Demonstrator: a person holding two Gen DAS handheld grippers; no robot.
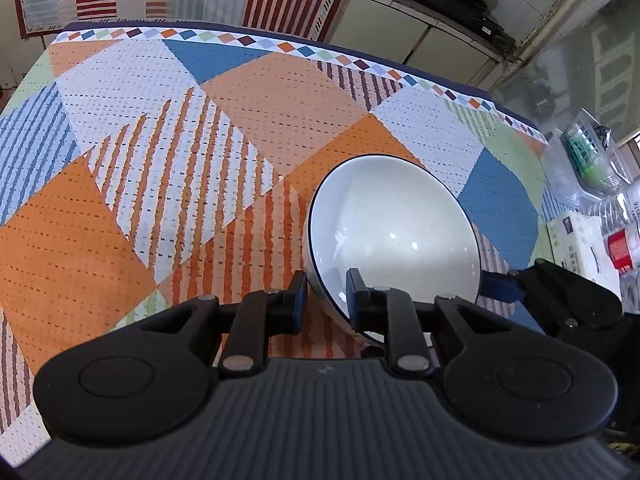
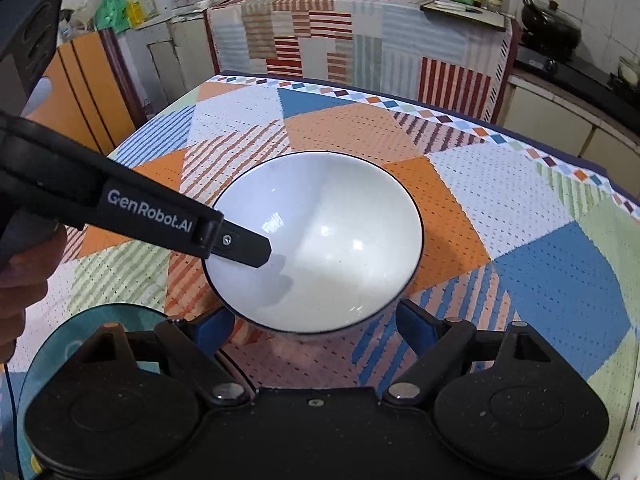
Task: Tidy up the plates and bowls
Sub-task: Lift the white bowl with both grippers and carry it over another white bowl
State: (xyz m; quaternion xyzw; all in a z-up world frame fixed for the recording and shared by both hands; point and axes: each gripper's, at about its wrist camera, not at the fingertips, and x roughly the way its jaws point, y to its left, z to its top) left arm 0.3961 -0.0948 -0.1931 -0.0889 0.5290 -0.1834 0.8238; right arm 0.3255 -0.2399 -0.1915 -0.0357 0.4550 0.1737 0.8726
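The worktop (image 2: 520, 184), under a patchwork cloth, carries a white bowl (image 2: 320, 240) with a dark rim, empty inside. The left claw (image 1: 323, 300), its arm printed "GenRobot.AI", is pinched onto the bowl's rim. The right claw (image 2: 316, 320) stands wide astride the bowl's near side, seemingly not pressing. A teal plate (image 2: 52, 340) lies beside.

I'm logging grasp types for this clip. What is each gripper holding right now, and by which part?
The left gripper pinches the white bowl by its rim, one finger inside, one outside. The right gripper is open and holds nothing.
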